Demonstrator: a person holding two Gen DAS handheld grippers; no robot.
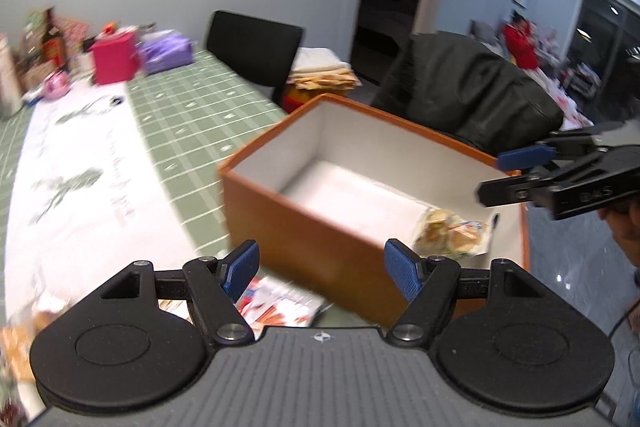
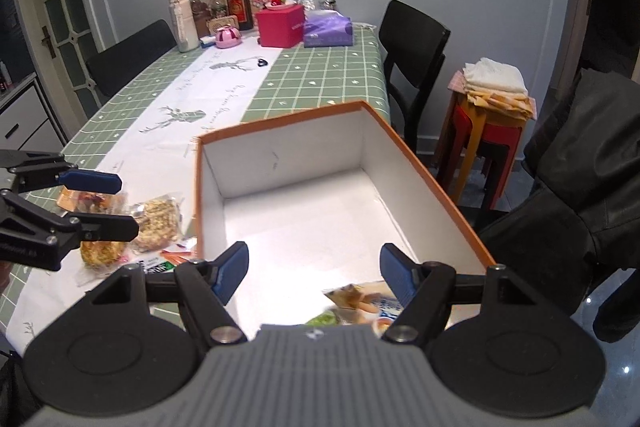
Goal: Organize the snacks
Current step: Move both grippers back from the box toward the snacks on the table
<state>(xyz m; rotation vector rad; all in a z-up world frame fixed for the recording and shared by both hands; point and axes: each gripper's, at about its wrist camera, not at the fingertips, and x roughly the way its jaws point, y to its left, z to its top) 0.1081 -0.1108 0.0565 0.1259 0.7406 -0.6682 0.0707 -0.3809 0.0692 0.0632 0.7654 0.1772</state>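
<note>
An orange box with a white inside stands open on the green checked tablecloth. One clear snack packet lies in its near corner. My left gripper is open and holds nothing, hovering just before the box's near wall, above a red-printed packet. My right gripper is open and holds nothing, over the box and right above the packet inside. In the right wrist view my left gripper hangs over loose biscuit packets left of the box.
At the table's far end stand a pink box, a purple tissue pack, a brown bottle and small items. Black chairs line the table. A dark jacket drapes a chair by the box. Stacked stools hold folded cloths.
</note>
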